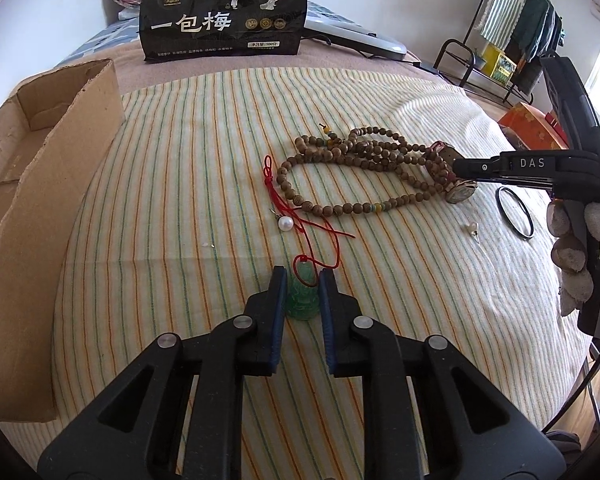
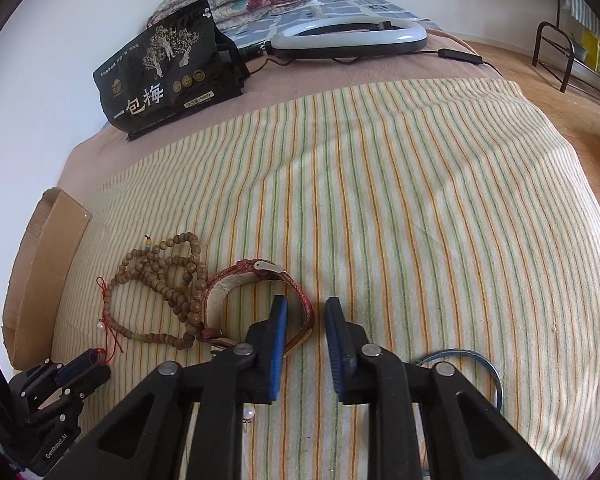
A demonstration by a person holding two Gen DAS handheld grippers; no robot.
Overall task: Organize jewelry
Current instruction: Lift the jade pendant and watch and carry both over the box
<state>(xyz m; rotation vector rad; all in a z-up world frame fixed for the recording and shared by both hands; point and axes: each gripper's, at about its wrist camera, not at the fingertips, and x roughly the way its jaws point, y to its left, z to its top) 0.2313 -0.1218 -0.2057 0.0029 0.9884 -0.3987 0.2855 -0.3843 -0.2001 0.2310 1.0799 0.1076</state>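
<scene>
Left hand-held gripper (image 1: pixel 303 280); right marked "DAS" (image 1: pixel 466 169).

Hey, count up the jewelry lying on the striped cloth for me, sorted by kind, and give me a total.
Wooden bead strand: 1
Green pendant on a red cord: 1
Watch: 1
Pearl earrings: 2
Dark bangle: 1
Total: 6

Green pendant (image 1: pixel 302 294) lower half hidden between left tongs (image 1: pixel 303 280). Watch (image 2: pixel 260 300) face covered by right tongs (image 2: pixel 306 310); bangle (image 2: pixel 480 364) partly behind them. Cardboard box (image 1: pixel 40 200) cut off at left edge.
</scene>
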